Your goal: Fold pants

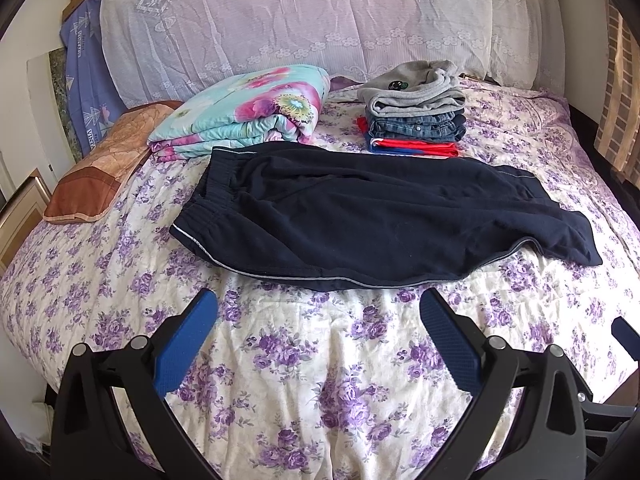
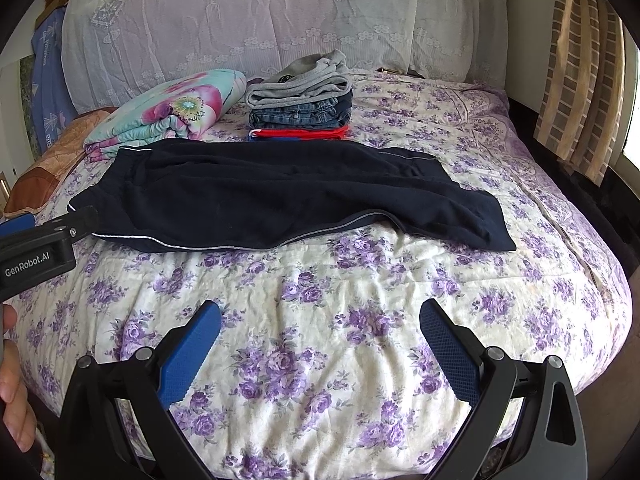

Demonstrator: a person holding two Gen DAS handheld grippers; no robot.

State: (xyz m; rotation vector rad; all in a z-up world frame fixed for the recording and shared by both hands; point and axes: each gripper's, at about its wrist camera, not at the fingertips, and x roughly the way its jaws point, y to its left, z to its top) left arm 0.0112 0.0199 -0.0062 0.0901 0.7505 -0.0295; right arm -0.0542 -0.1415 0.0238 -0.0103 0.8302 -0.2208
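A bed point(image 1: 320, 360) covered by a purple-flowered quilt filled both views, with a lace-draped headboard point(image 1: 300, 20) at the far side and a striped curtain point(image 2: 580, 80) at far right. The dark navy pants point(image 1: 360, 220) were laid flat across the middle of the quilt, waistband point(image 1: 200, 204) to the left, legs stacked and trailing to the right, cuffs point(image 1: 576, 240) slightly bunched. Just beyond them, a folded floral blanket point(image 1: 248, 108) was seen at far left and a stack of folded clothes point(image 1: 416, 112) at far centre; a brown pillow point(image 1: 100, 168) lay at the left edge. The left gripper point(image 1: 320, 320) was held near the viewer over bare quilt, jaws spread wide, nothing between them. The right gripper point(image 2: 320, 320) was likewise spread apart and empty, short of the pants' near seam. No fold was judged started. Risks were judged as follows: the soft quilt could be pinched together with the pants if a jaw were pushed too deep; only the top leg layer might be caught, so the legs would separate mid-fold; the bunched cuffs could carry wrinkles into the fold; a wide swing toward the far side could knock the clothes stack, given how close it lay to the far edge of the pants.
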